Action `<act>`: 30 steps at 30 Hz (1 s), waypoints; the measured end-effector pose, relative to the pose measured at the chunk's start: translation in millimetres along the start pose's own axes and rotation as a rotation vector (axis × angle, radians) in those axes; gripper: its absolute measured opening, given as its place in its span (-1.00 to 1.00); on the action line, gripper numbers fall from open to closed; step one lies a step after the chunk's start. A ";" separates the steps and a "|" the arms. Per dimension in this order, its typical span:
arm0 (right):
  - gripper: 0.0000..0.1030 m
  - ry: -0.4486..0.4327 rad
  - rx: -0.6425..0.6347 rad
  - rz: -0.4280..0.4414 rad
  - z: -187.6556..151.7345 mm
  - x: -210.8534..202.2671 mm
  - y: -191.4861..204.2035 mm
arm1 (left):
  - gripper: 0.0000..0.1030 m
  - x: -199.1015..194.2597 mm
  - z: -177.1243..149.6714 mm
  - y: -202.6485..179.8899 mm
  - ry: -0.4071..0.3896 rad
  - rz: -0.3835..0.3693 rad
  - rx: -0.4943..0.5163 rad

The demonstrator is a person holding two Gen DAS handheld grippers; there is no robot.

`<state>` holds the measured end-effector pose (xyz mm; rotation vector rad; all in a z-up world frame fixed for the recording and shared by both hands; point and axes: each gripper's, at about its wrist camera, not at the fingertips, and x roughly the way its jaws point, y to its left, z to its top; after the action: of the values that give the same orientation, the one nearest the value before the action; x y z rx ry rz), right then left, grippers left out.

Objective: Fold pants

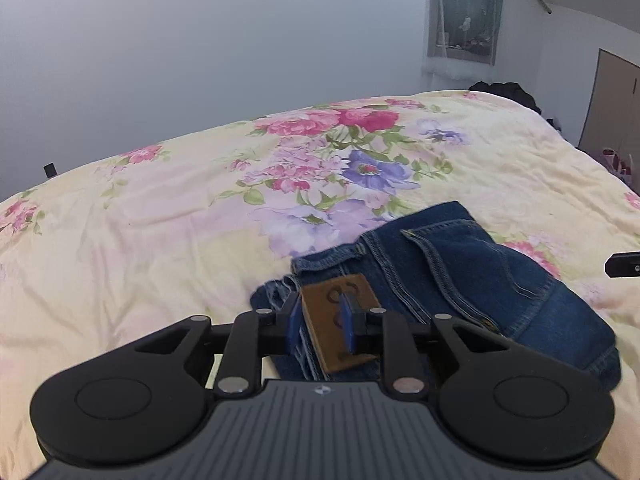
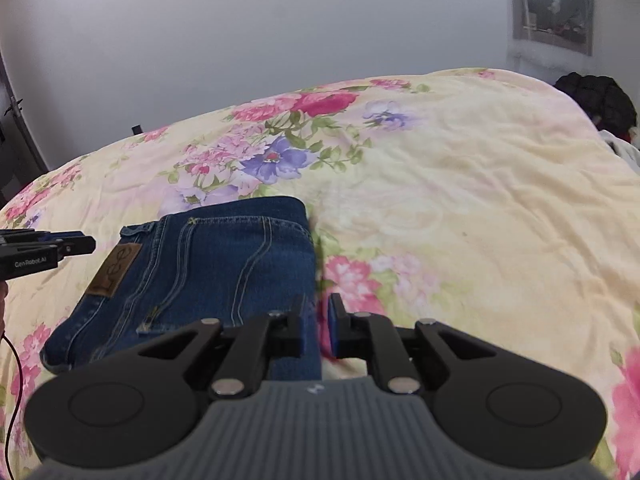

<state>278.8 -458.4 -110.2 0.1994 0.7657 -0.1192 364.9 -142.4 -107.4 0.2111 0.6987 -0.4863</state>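
The pants (image 2: 208,264) are dark blue denim, a coarse woven cloth with paler contrast stitching along the seams and frayed threads at one hem; a tan patch (image 2: 115,270) near the waistband looks like matt leather or leather-like card, stamped with dark lettering. They lie on a bed (image 2: 460,184) covered in soft, creased cloth, pale yellow and printed with pink and purple flowers, with no sheen. The left gripper (image 1: 322,324) and right gripper (image 2: 316,320) are matt black plastic with small bright metal pins at the joints, a ribbed grey plastic body behind, and blue pads on the fingers (image 1: 347,322) that look rubbery. The wall (image 1: 200,40) behind is smooth and matt.
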 end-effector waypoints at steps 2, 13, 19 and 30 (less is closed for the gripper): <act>-0.86 -0.012 0.012 -0.039 -27.2 -19.7 0.8 | -0.52 -12.9 -11.2 -12.0 -0.001 -0.010 0.030; -0.71 -0.122 0.034 -0.138 -92.8 -21.9 37.5 | -0.68 29.8 -53.1 -12.5 0.215 0.040 -0.073; -0.70 -0.115 -0.023 -0.116 -105.9 -3.0 54.3 | -0.68 33.1 -55.1 -15.9 0.229 0.051 -0.055; -0.49 -0.082 -0.144 -0.222 -101.7 29.1 65.7 | -0.68 35.4 -55.1 -16.8 0.233 0.051 -0.058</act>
<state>242.7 -372.8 -193.2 -0.0282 0.7103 -0.2800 348.9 -150.7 -172.5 0.2326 0.9312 -0.3954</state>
